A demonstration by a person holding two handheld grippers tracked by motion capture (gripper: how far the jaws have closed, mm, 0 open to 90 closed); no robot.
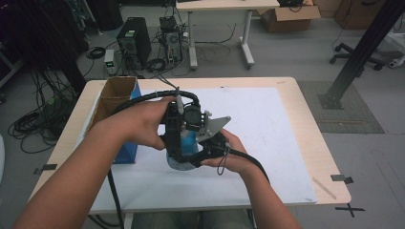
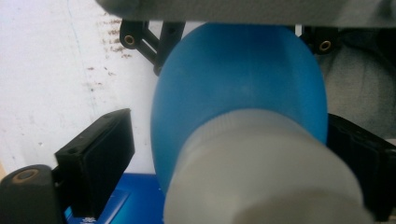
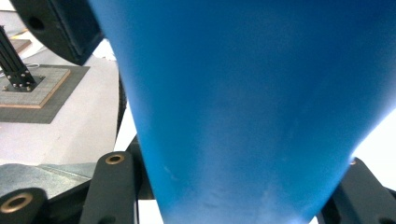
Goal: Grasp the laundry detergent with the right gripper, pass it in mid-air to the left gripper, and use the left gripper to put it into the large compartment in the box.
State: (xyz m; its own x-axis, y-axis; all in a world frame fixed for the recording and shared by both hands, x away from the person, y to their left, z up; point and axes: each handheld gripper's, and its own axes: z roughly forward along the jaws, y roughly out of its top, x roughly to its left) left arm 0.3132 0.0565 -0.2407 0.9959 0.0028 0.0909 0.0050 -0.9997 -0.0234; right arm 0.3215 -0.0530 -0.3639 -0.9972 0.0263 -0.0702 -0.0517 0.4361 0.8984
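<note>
Blue smooth rounded bottle point(image 2: 238, 79), ribbed white cap point(image 2: 261, 172), clamped in right claw point(image 3: 233, 205).

A blue bottle point(image 2: 238, 88) with a white cap point(image 2: 261, 177) sits between the left gripper point(image 2: 233, 154)'s black jaws, cap nearest the camera. The left-hand jaw stands clear of it; the right-hand one looks to touch it. White bench point(image 2: 56, 70) lies behind.
</note>
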